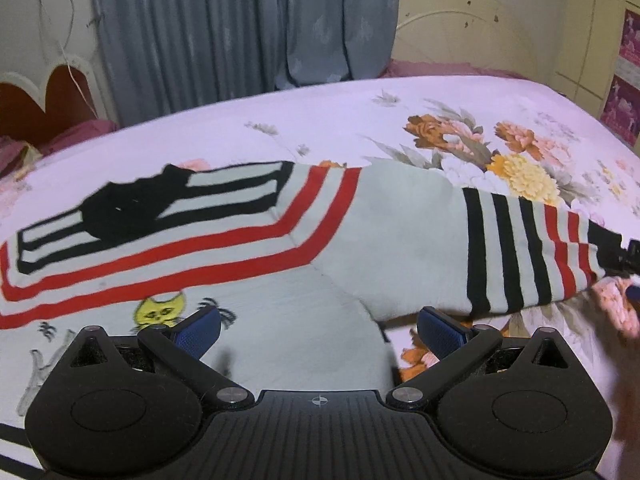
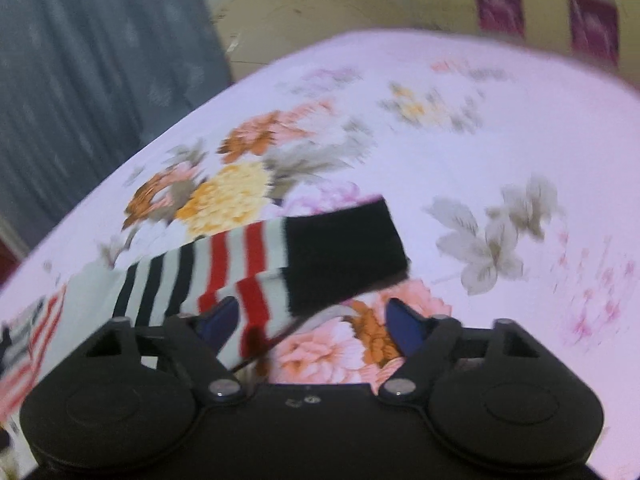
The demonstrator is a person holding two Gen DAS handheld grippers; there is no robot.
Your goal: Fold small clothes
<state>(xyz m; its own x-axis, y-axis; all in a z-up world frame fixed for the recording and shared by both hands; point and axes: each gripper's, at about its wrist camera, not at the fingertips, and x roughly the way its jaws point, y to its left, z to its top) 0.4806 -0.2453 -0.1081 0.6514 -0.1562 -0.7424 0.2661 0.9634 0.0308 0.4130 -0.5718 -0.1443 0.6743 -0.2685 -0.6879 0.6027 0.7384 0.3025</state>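
Spread wide at the bottom of the left wrist view, the left gripper (image 1: pixel 320 326) hangs with its blue pads (image 1: pixel 200 326) apart over the pale body of a small sweater (image 1: pixel 304 248), holding nothing. That sweater lies flat on the bed (image 1: pixel 320 120), filling the middle of the frame: a yellow cat print (image 1: pixel 160 310) sits at lower left just beyond the left pad, red chevron stripes run above it, and a black collar patch lies farther back on the left. Its sleeve (image 1: pixel 520 244) stretches to the right edge, banded black then red, and covers part of the flower print on the sheet. At that right edge a bit of dark hardware touches the cuff, too cut off to read. Behind the bed, a grey curtain (image 1: pixel 240 28) fills the upper middle and a cream headboard (image 1: pixel 460 28) stands at upper right.

In the right wrist view, which is blurred, the right gripper (image 2: pixel 308 320) has its fingers parted. The striped sleeve end with its black cuff (image 2: pixel 344 252) lies partly between them, against the left finger (image 2: pixel 220 316), while the right finger stands clear over a pink flower.
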